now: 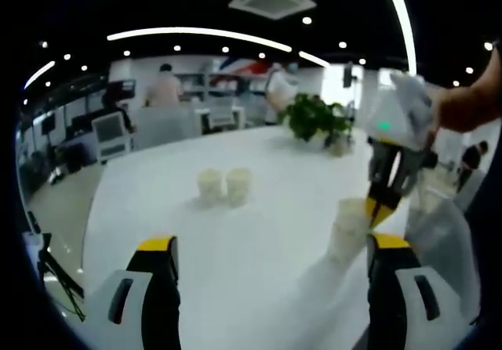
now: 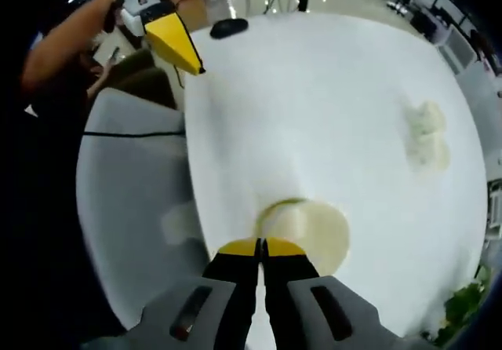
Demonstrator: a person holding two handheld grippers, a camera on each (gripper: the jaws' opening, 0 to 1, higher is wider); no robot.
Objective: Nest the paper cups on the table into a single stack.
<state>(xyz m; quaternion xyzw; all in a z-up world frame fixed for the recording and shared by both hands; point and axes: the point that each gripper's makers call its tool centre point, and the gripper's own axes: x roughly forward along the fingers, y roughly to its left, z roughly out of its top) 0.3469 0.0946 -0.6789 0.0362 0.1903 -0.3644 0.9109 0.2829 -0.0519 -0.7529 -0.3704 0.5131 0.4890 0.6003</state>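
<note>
Two pale paper cups (image 1: 212,185) (image 1: 238,184) stand side by side, upright, in the middle of the white table (image 1: 259,248). In the right gripper view the same pair (image 2: 427,134) sits far off to the right. A third paper cup (image 1: 347,228) stands near the table's right edge, with my right gripper (image 1: 382,207) pinching its rim from above. In the right gripper view, that gripper (image 2: 261,246) has its jaws pressed together on the cup's near rim (image 2: 310,224). My left gripper (image 1: 273,248) is wide open and holds nothing. It hovers low over the table (image 2: 314,99), and one of its yellow fingertips (image 2: 176,40) shows there.
A potted green plant (image 1: 318,118) stands at the table's far edge. A grey chair (image 2: 129,185) is drawn up to the table's side beside the held cup. A small black object (image 2: 229,27) lies on the table. People and desks are far behind.
</note>
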